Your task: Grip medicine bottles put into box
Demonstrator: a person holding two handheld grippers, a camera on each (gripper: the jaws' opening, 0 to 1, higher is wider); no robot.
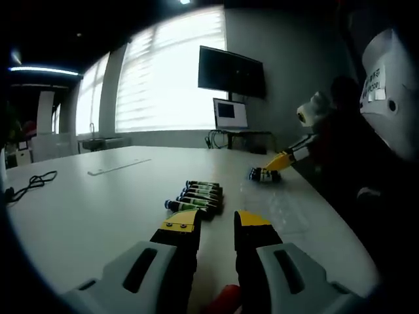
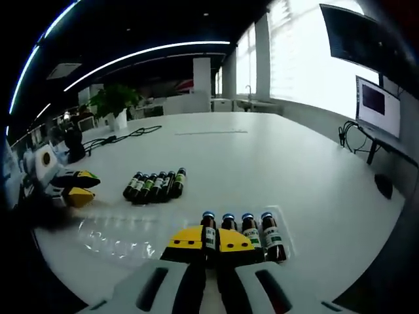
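Observation:
Several small dark medicine bottles (image 1: 196, 195) with green labels lie side by side on the white table (image 1: 98, 209), just beyond my left gripper (image 1: 216, 221), which is open with nothing between its fingers. That same row of bottles (image 2: 154, 185) shows left of centre in the right gripper view. My right gripper (image 2: 211, 241) is shut on the leftmost bottle (image 2: 208, 230) of several that stand in a clear plastic tray (image 2: 286, 226). In the left gripper view, the right gripper (image 1: 273, 167) sits at those bottles (image 1: 263, 174). The left gripper (image 2: 88, 186) stands open at the table's left edge.
A second clear plastic tray (image 2: 114, 232) lies near the table's front edge. A black cable (image 1: 33, 182) and a flat strip (image 1: 118, 167) lie farther off. A screen (image 1: 231, 70) and a monitor (image 1: 230, 113) stand by the wall. A person in dark clothes (image 1: 347, 150) is at the right.

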